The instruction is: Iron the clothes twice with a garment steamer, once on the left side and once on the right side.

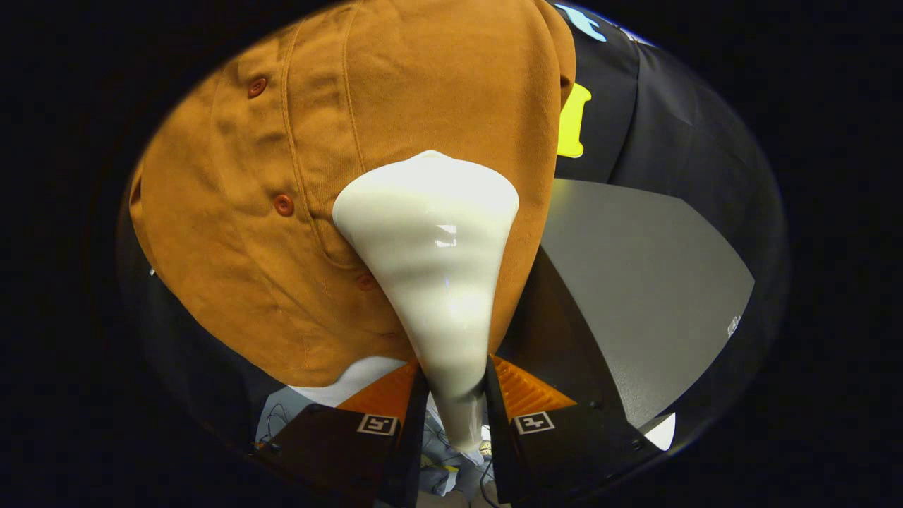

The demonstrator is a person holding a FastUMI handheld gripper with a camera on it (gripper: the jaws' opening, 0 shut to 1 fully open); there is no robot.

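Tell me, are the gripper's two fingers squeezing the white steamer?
Touching. In the gripper view, the gripper is shut, both fingers pressed against the steamer handle with no gap on either side.

Black cloth wall [670, 113] hangs in soft folds at around 1 to 2 o'clock, pretty dim back there. In front of it, a flat grey table [649, 282] stretches out toward 3 o'clock, evenly lit, with a small glint near its far edge. Down at 6 o'clock there's a bit of floor [282, 416] with some loose cables [271, 423].
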